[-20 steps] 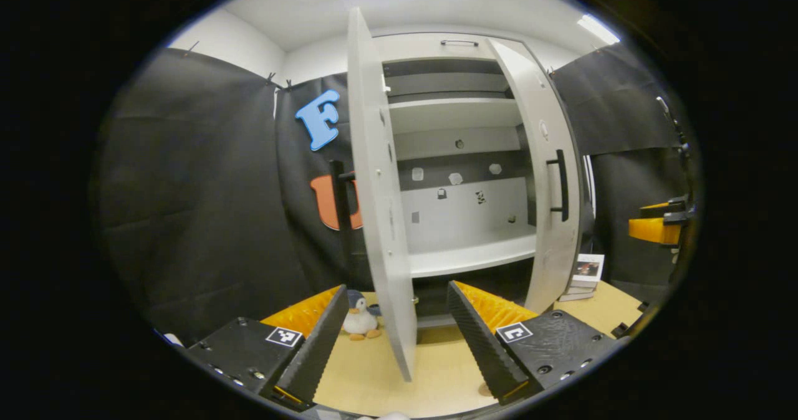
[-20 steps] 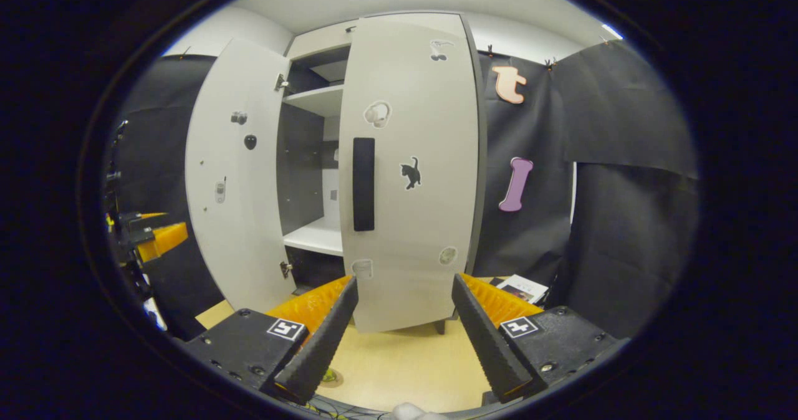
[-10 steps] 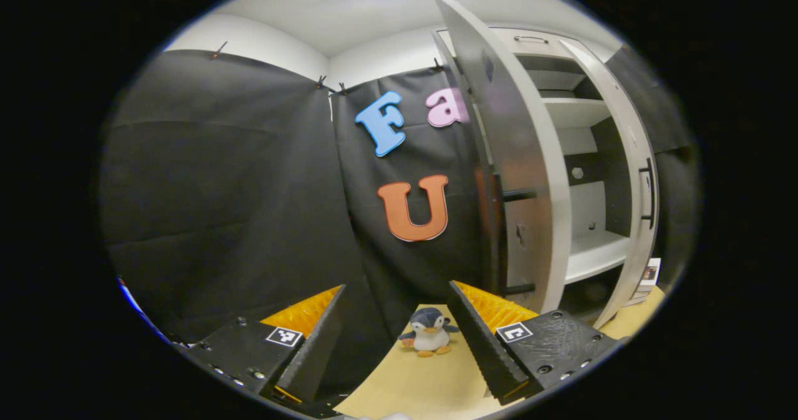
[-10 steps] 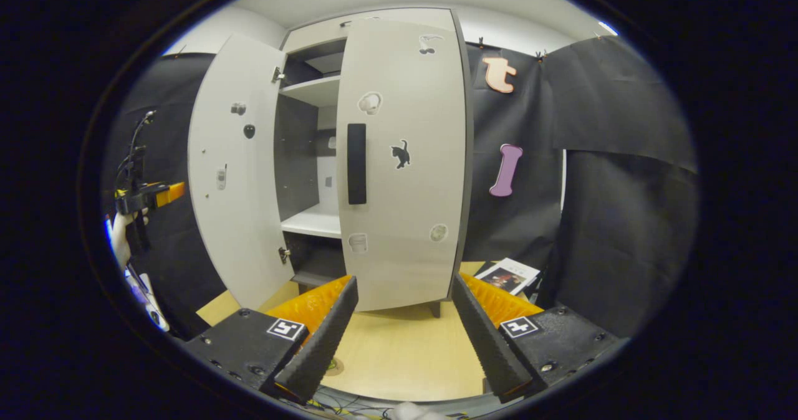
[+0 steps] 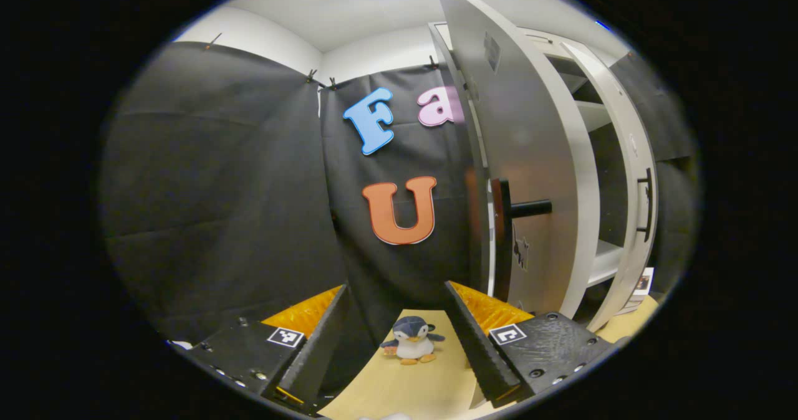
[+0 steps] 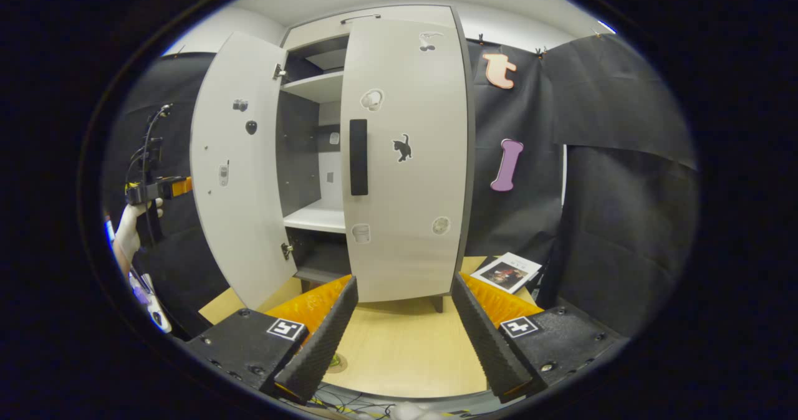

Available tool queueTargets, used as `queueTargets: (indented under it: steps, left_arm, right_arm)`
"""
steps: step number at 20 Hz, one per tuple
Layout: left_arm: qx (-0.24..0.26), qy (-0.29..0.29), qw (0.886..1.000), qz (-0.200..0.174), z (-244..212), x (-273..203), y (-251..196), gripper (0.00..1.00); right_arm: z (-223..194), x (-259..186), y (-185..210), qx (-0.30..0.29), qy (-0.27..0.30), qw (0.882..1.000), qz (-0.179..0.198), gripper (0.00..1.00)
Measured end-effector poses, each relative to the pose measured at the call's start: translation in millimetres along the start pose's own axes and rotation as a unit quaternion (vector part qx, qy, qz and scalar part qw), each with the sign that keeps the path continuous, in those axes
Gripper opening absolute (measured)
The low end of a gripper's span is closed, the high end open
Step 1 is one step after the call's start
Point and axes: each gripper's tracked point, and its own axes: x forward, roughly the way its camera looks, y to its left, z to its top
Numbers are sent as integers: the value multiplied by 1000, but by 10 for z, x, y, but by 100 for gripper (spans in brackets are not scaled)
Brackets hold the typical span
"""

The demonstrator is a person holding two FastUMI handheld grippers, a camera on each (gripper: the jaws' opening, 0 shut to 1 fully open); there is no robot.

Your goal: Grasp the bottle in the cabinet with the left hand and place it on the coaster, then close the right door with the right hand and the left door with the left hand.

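A: In the right gripper view, how does the tall pale-grey 2-door cabinet [image 6: 324, 217] stand?

B: Its right door with the black bar handle [image 6: 405, 158] looks nearly flush; its left door [image 6: 240, 171] swings wide. The right gripper [image 6: 399, 320] hangs apart, holding nothing, above the light wooden tabletop [image 6: 399, 357]. A magazine [image 6: 506, 272] lies by the tabletop's right edge.

A: And the left gripper view?

B: It faces the left door's outer side [image 5: 527, 177]. The left gripper [image 5: 393, 329] is spread and empty; a small plush penguin [image 5: 411, 340] sits near the tabletop's back edge. The right view catches that gripper [image 6: 163, 188] beside the door, in a hand [image 6: 131, 230].

A: The bottle?

B: Can't tell.
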Motion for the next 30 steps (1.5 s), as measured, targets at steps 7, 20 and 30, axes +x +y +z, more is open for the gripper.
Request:
queueTargets:
  steps: [7, 20, 30]
  left_arm:
    - [-23, 13, 1000, -7, -30, -25, -131, 89]
    - [-37, 14, 992, -120, 88, -169, -1327, 89]
    - [-28, 20, 986, -161, 66, -82, -1837, 97]
  right_arm:
    - [-43, -5, -58, 4, 2, 1000, 2, 99]
    - [-21, -31, -292, 17, -4, 1000, -19, 99]
    - [23, -123, -460, 16, -11, 999, -42, 99]
